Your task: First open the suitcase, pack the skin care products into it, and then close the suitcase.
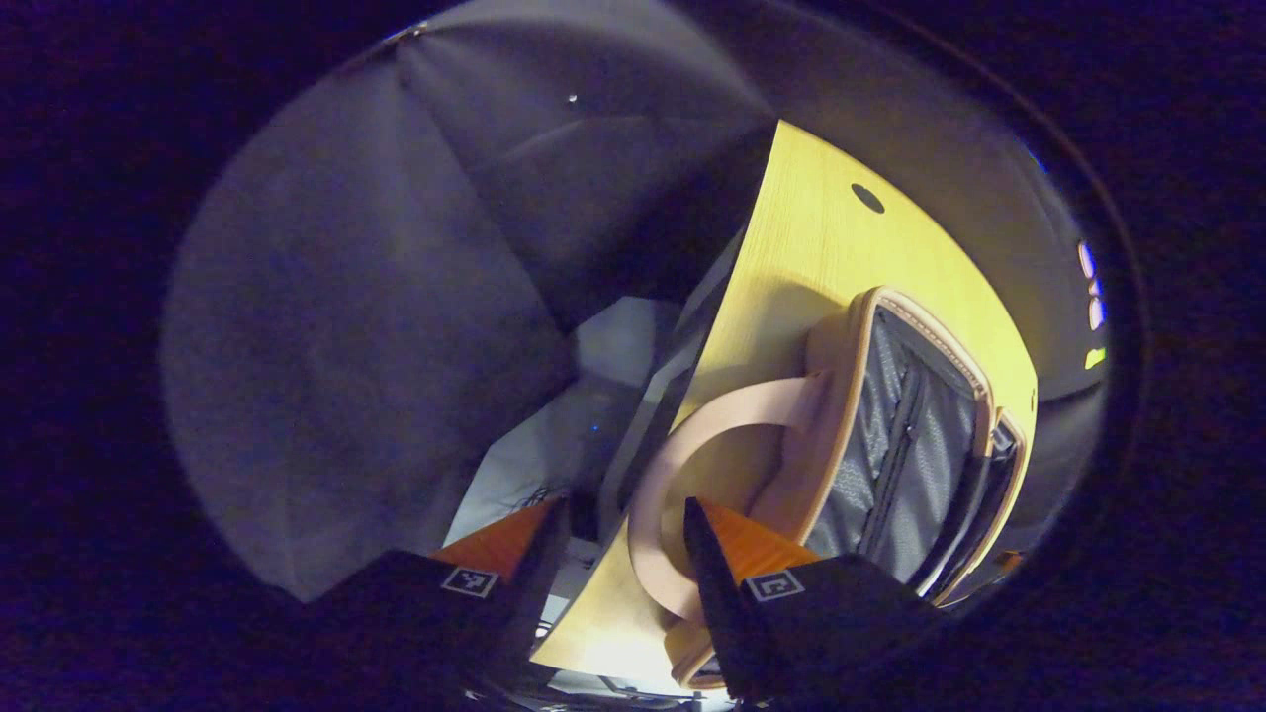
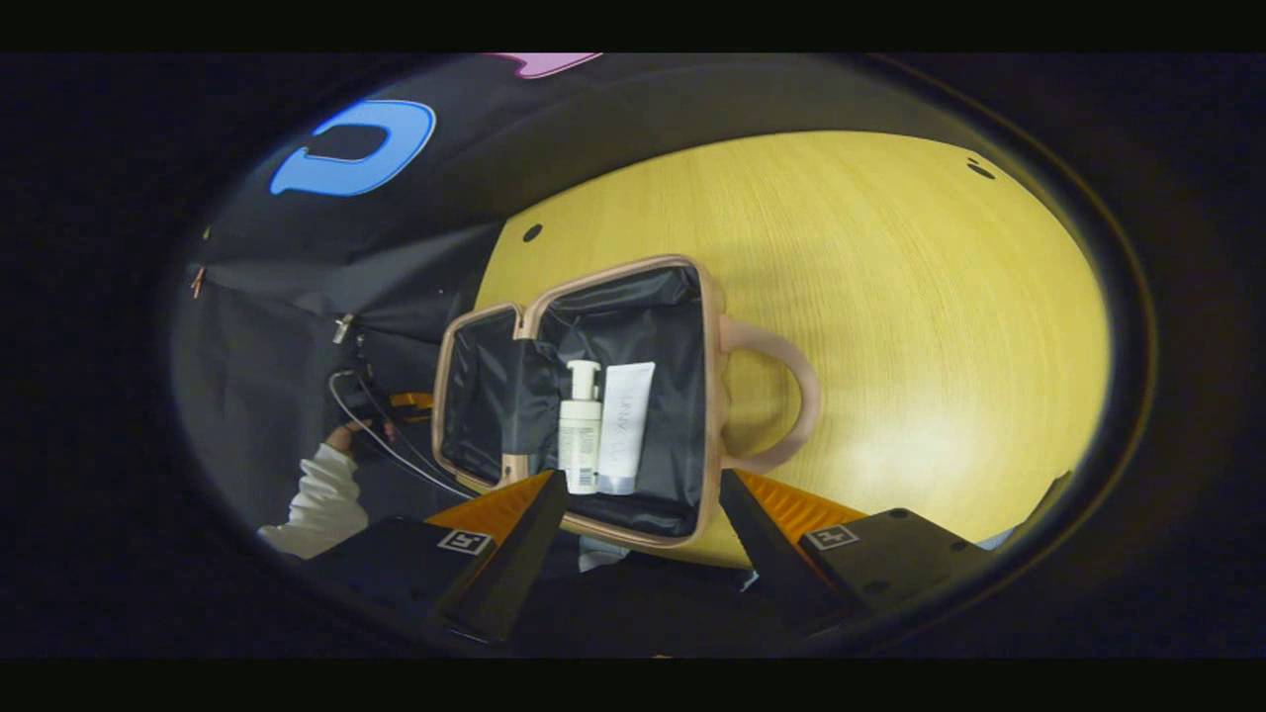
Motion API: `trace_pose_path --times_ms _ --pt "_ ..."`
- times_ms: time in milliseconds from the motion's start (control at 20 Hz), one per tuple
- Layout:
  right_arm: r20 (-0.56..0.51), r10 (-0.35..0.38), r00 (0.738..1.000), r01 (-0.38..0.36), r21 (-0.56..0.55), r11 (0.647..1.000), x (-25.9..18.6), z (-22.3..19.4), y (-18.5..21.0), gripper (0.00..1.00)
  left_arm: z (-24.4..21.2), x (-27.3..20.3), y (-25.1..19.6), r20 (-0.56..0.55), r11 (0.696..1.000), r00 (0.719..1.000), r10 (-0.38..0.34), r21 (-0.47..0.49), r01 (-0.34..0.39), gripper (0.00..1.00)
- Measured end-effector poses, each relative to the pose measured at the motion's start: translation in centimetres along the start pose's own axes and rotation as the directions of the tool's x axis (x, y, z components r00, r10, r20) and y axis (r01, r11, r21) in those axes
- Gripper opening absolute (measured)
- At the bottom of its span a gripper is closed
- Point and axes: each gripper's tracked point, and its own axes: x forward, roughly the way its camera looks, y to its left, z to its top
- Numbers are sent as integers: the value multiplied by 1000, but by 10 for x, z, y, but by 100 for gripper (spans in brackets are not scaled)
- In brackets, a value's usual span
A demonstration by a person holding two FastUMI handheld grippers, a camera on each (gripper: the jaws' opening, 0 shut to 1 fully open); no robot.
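Open suitcase (image 2: 593, 415) holds pump bottle (image 2: 581, 427) and tube (image 2: 623, 425). Right gripper (image 2: 643, 499), at six o'clock, gapes empty; the left gripper (image 1: 618, 529) too. Closing carelessly could snag the handle (image 2: 781, 396).

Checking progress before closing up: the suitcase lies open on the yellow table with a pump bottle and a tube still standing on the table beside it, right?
Not quite. The pump bottle and tube already lie inside the open suitcase, as the right gripper view shows. The yellow table part is right.

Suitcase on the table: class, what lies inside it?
Inside the open suitcase lie a white pump bottle and a white tube, side by side on dark lining. Anything beneath them is hidden.
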Motion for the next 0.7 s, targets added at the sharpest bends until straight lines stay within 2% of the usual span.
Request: trace_pose_path --times_ms 50,100,200,300,400,500,700 --pt "3 15 1000 -15 6 1000 -3 0 4 98 -1 5 0 -11 1000 1000 20 12 -20 76" --pt "5 26 1000 -26 4 1000 -6 0 6 98 0 11 -3 -9 1000 1000 29 6 -29 65" --pt "22 28 999 -28 11 1000 -10 2 4 98 8 3 -4 24 998 998 66 8 -66 17" --pt "40 22 999 -23 16 1000 -15 4 -3 96 16 -16 -7 97 997 993 62 49 -67 12" --pt "63 12 998 -13 20 1000 -21 8 -14 96 29 -45 -17 196 991 979 56 112 -79 12" --pt "87 20 996 -22 14 1000 -29 14 -22 96 39 -82 -24 250 987 968 35 145 -73 11" --pt "141 46 989 -46 -6 999 -32 23 -28 96 44 -172 -86 355 975 931 -90 223 9 10"
